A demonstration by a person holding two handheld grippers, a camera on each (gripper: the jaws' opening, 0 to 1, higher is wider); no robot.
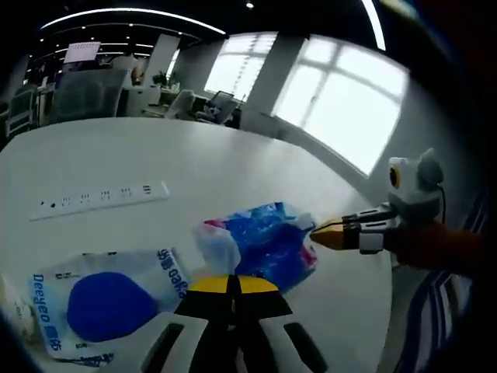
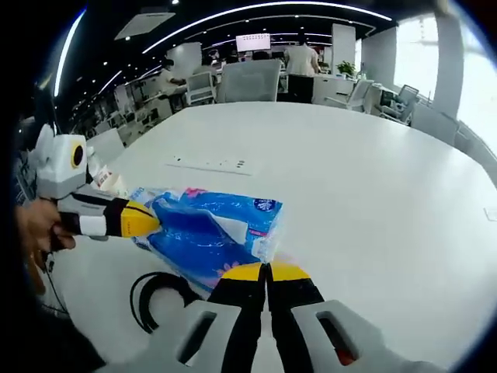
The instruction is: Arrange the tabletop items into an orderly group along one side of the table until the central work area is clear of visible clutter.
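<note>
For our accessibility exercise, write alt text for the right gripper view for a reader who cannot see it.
Two shut, yellow-tipped grippers meet a blue tissue pack on a white table: the right gripper from below, the left gripper from the left edge. A black cable loops nearby, a power strip lies beyond.

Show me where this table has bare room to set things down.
Free: the table right of the blue pack and beyond the power strip. Crowded: the near edge, with the pack, the Deeyeo pouch, a black cable and both grippers.
</note>
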